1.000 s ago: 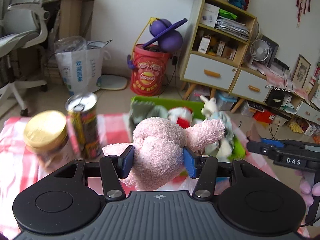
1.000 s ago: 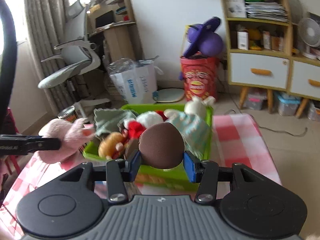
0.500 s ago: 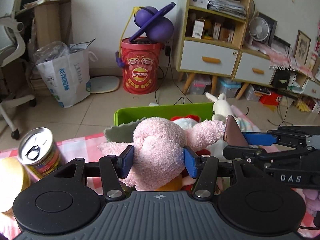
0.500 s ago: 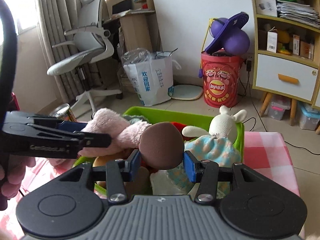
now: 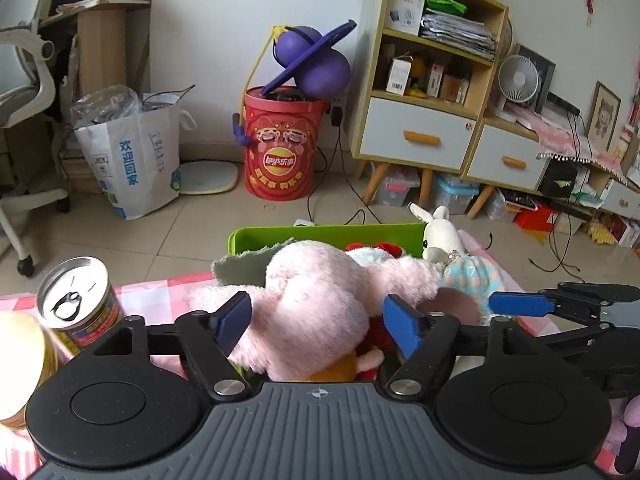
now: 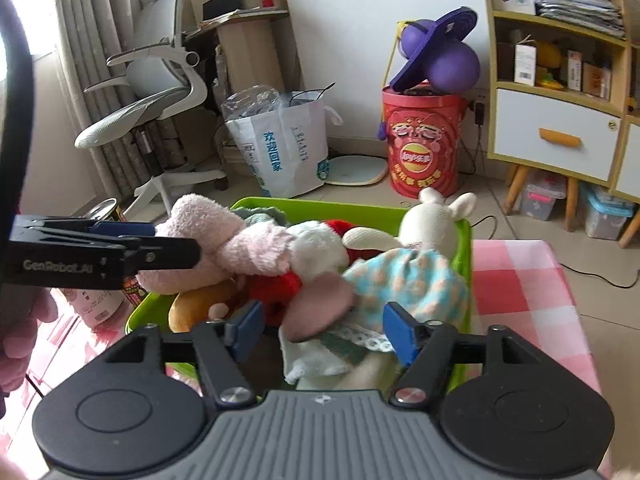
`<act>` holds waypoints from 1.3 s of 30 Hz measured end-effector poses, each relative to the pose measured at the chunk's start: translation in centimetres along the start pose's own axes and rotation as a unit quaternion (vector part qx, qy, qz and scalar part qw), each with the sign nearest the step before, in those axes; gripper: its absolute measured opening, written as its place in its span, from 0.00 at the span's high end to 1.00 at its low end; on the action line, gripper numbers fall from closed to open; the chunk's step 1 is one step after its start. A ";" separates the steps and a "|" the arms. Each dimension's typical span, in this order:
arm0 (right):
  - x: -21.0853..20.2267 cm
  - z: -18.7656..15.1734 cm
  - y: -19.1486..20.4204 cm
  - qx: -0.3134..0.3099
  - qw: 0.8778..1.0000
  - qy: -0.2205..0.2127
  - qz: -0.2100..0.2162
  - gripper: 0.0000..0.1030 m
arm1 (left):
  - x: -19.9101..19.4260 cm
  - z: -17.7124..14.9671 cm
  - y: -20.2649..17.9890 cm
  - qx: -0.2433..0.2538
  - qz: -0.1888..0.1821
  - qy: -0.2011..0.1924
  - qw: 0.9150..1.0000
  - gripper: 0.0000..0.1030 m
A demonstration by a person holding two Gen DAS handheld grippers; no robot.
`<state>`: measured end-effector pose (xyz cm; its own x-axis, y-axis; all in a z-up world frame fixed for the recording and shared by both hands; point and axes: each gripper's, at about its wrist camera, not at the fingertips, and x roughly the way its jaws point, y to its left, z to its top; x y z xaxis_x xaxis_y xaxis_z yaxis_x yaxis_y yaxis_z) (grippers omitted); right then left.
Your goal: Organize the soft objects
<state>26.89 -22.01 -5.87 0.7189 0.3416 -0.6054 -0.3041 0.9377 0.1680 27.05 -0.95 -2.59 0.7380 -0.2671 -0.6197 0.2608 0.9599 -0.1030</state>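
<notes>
A green bin [image 5: 320, 234] [image 6: 352, 207] holds several soft toys. The pink plush [image 5: 320, 300] [image 6: 224, 248] lies on top of the pile, between the blue pads of my left gripper [image 5: 318, 324], whose jaws stand open and no longer squeeze it. My right gripper [image 6: 320, 330] is open over the near end of the bin; the brown-pink round toy [image 6: 320, 300] [image 5: 452, 304] has dropped between its pads onto the pile. A white rabbit in a blue dotted dress [image 6: 424, 240] [image 5: 444, 240] lies at the bin's right side.
A drinks can [image 5: 76, 300] and a yellow-lidded jar [image 5: 20, 364] stand on the pink checked cloth [image 6: 520, 280] left of the bin. On the floor behind are a red Lay's bucket [image 5: 280, 144], a white bag [image 5: 132, 156], an office chair [image 6: 152, 96] and a shelf unit [image 5: 432, 80].
Both grippers opened over the bin. The pink plush and the brown round toy were let go and now rest on the pile of toys.
</notes>
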 end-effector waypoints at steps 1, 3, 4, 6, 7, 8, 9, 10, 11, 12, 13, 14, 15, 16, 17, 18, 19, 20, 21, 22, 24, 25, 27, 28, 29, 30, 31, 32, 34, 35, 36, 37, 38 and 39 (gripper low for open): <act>-0.4 0.0 -0.2 0.001 1.000 0.000 -0.004 0.59 | -0.4 0.1 0.0 -0.001 0.002 -0.001 1.000 0.28; -1.5 -0.1 -0.6 0.007 1.000 0.000 -0.014 0.59 | -1.5 0.0 0.0 -0.002 0.006 -0.004 1.000 0.24; -2.0 -0.2 -0.8 0.010 1.000 0.000 -0.019 0.58 | -2.0 -0.1 0.0 -0.001 0.009 -0.004 1.000 0.24; -3.2 -0.4 -1.3 0.016 0.999 0.001 -0.032 0.57 | -3.3 -0.4 0.2 -0.003 0.015 -0.006 1.000 0.22; -3.8 -0.6 -1.5 0.018 0.999 0.002 -0.037 0.57 | -4.0 -0.6 0.4 -0.005 0.018 -0.006 1.000 0.21; -4.6 -0.8 -1.7 0.022 0.999 0.002 -0.044 0.56 | -4.6 -0.9 0.6 -0.007 0.022 -0.005 1.000 0.20; -5.3 -1.0 -1.9 0.025 0.998 0.002 -0.049 0.56 | -5.3 -1.2 0.9 -0.010 0.027 -0.004 1.000 0.19; -6.1 -1.4 -2.1 0.030 0.998 0.001 -0.055 0.56 | -6.0 -1.6 1.1 -0.012 0.032 -0.002 0.999 0.19; -6.9 -1.7 -2.2 0.034 0.998 0.002 -0.058 0.55 | -6.7 -2.0 1.3 -0.015 0.037 0.000 0.999 0.19; -7.5 -1.9 -2.2 0.037 0.998 0.002 -0.060 0.55 | -7.4 -2.5 1.6 -0.018 0.042 0.003 0.999 0.17; -8.3 -2.3 -2.1 0.039 0.997 0.002 -0.063 0.55 | -8.0 -3.1 1.7 -0.021 0.046 0.005 0.999 0.16; -8.9 -2.6 -1.9 0.039 0.997 0.003 -0.065 0.55 | -8.7 -3.7 1.9 -0.024 0.051 0.008 0.998 0.15; -9.7 -3.1 -1.6 0.040 0.997 0.003 -0.066 0.54 | -9.4 -4.3 2.1 -0.027 0.057 0.011 0.998 0.14; -10.4 -3.5 -1.3 0.040 0.997 0.003 -0.065 0.54 | -10.0 -5.0 2.2 -0.031 0.062 0.014 0.998 0.14; -11.0 -3.9 -0.9 0.042 0.997 0.003 -0.063 0.54 | -10.7 -5.7 2.3 -0.035 0.066 0.018 0.997 0.13; -11.5 -4.4 -0.5 0.044 0.997 0.003 -0.061 0.53 | -11.2 -6.3 2.4 -0.038 0.071 0.022 0.996 0.11; -12.1 -4.9 -0.1 0.046 0.997 0.004 -0.059 0.52 | -11.9 -7.2 2.5 -0.041 0.076 0.027 0.996 0.11; -12.6 -5.4 0.3 0.047 0.997 0.005 -0.057 0.51 | -12.4 -7.8 2.5 -0.044 0.081 0.032 0.995 0.10; -13.0 -6.0 0.9 0.044 0.997 0.008 -0.057 0.51 | -13.0 -8.6 2.5 -0.047 0.085 0.037 0.995 0.10; -13.4 -6.5 1.5 0.040 0.997 0.011 -0.058 0.51 | -13.7 -9.3 2.5 -0.050 0.088 0.041 0.994 0.09; -14.3 -7.5 2.8 0.034 0.997 0.018 -0.060 0.51 | -14.9 -10.4 2.2 -0.057 0.093 0.045 0.993 0.07; -14.8 -7.9 3.5 0.033 0.997 0.021 -0.059 0.51 | -15.5 -11.1 2.0 -0.060 0.097 0.046 0.992 0.06; -15.6 -8.6 4.8 0.031 0.997 0.029 -0.062 0.50 | -16.6 -11.9 1.4 -0.063 0.108 0.048 0.991 0.05; -16.0 -8.9 5.5 0.033 0.997 0.032 -0.065 0.50 | -17.1 -12.3 1.0 -0.067 0.111 0.049 0.990 0.05; -16.3 -9.2 6.0 0.035 0.997 0.035 -0.067 0.48 | -17.5 -12.7 0.7 -0.072 0.113 0.052 0.990 0.05; -16.7 -9.5 6.6 0.039 0.996 0.038 -0.068 0.45 | -17.8 -13.0 0.4 -0.077 0.116 0.058 0.989 0.05; -16.9 -9.8 7.2 0.042 0.996 0.041 -0.071 0.45 | -18.1 -13.4 0.0 -0.080 0.120 0.065 0.987 0.05; -17.1 -10.0 7.9 0.040 0.995 0.047 -0.076 0.44 | -18.2 -13.8 -0.4 -0.081 0.125 0.073 0.986 0.05; -17.5 -10.5 9.3 0.034 0.994 0.055 -0.086 0.43 | -18.7 -14.5 -1.1 -0.079 0.132 0.078 0.985 0.05; -17.6 -10.8 9.6 0.036 0.994 0.053 -0.089 0.41 | -18.8 -14.8 -1.5 -0.081 0.137 0.078 0.984 0.05; -17.7 -11.1 10.0 0.042 0.993 0.054 -0.092 0.39 | -18.9 -15.1 -1.8 -0.084 0.140 0.081 0.983 0.05; -17.7 -11.4 10.2 0.052 0.992 0.059 -0.095 0.39 | -19.0 -15.2 -2.1 -0.087 0.143 0.085 0.982 0.05; -17.7 -11.7 10.4 0.062 0.991 0.067 -0.097 0.39 | -19.0 -15.2 -2.4 -0.087 0.145 0.087 0.982 0.05; -17.6 -11.8 10.5 0.078 0.989 0.080 -0.101 0.39 | -19.2 -15.2 -2.6 -0.086 0.148 0.085 0.982 0.05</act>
<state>3.70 -18.95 -2.68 0.6439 0.1429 -0.7517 -0.0542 0.9885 0.1414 2.73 2.93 -2.29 0.6472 0.0304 -0.7617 -0.0697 0.9974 -0.0194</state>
